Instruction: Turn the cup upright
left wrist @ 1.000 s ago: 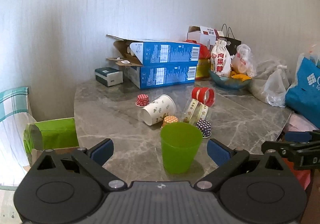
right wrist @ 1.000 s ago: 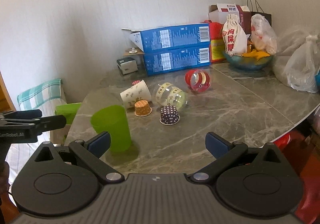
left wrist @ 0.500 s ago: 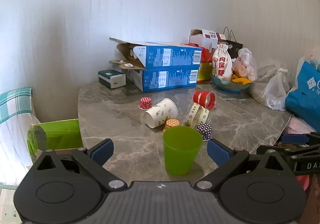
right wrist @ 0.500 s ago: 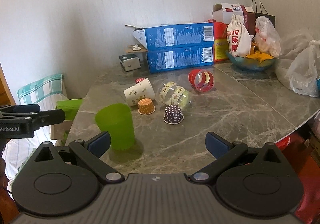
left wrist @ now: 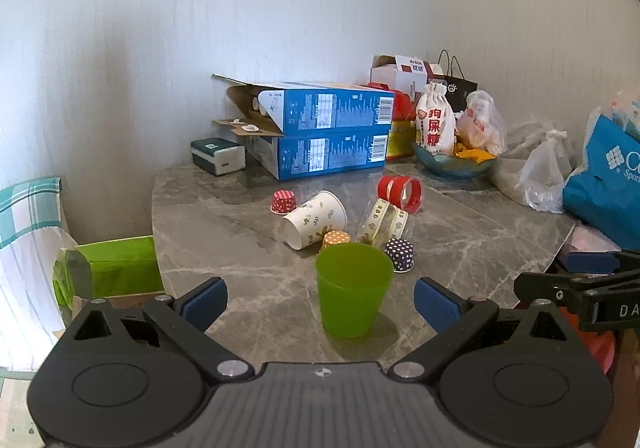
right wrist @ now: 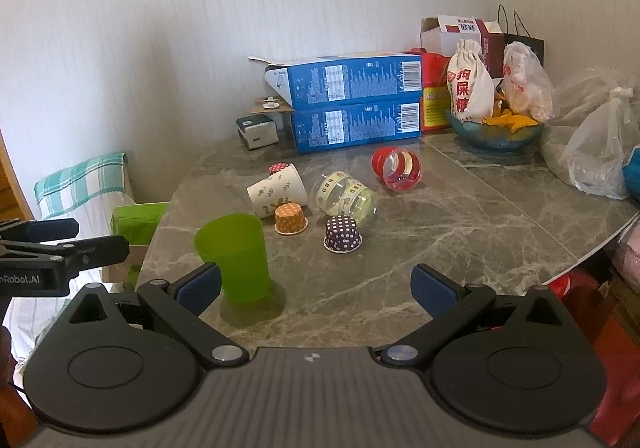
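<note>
The marble table [left wrist: 248, 264] carries the green cup [left wrist: 352, 288], upright near its front edge. The left gripper [left wrist: 320, 298] is spread wide either side of it, seemingly clear of its walls. The right gripper [right wrist: 316, 284], also wide open and holding nothing, sits to the cup's right.
</note>
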